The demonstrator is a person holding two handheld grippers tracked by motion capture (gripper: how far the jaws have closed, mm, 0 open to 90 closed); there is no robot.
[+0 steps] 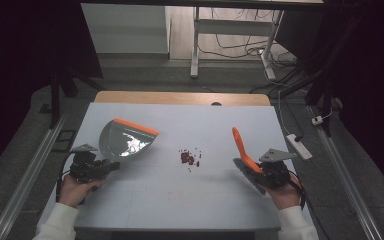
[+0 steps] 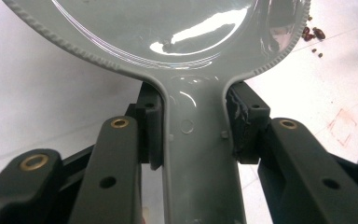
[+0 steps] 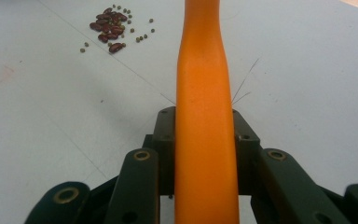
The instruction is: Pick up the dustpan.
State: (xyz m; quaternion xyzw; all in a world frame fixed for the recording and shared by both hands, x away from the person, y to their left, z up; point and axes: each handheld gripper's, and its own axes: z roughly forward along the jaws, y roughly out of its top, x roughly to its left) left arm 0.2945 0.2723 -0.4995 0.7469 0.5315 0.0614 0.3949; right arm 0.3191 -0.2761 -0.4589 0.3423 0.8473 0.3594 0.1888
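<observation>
The left gripper (image 2: 193, 135) is squeezing the grey dustpan (image 1: 125, 140) by its stiff handle. The right gripper (image 3: 204, 140) is pinching the light orange brush (image 1: 241, 146) handle. Beans (image 1: 189, 158) are sitting between them, small and rolly.

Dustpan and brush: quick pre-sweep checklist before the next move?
1. Left gripper shut on the dustpan handle: ok, its pads press both sides.
2. Right gripper shut on the brush by its orange handle: ok.
3. Pile of beans lies between the two tools on the table: ok.
4. Dustpan's orange lip flat on the table, facing the beans: not ok, it points away toward the far side.
5. Bristles down at the beans: not ok, brush is off to their right.
6. Stray beans beyond the pile: cannot tell.
</observation>
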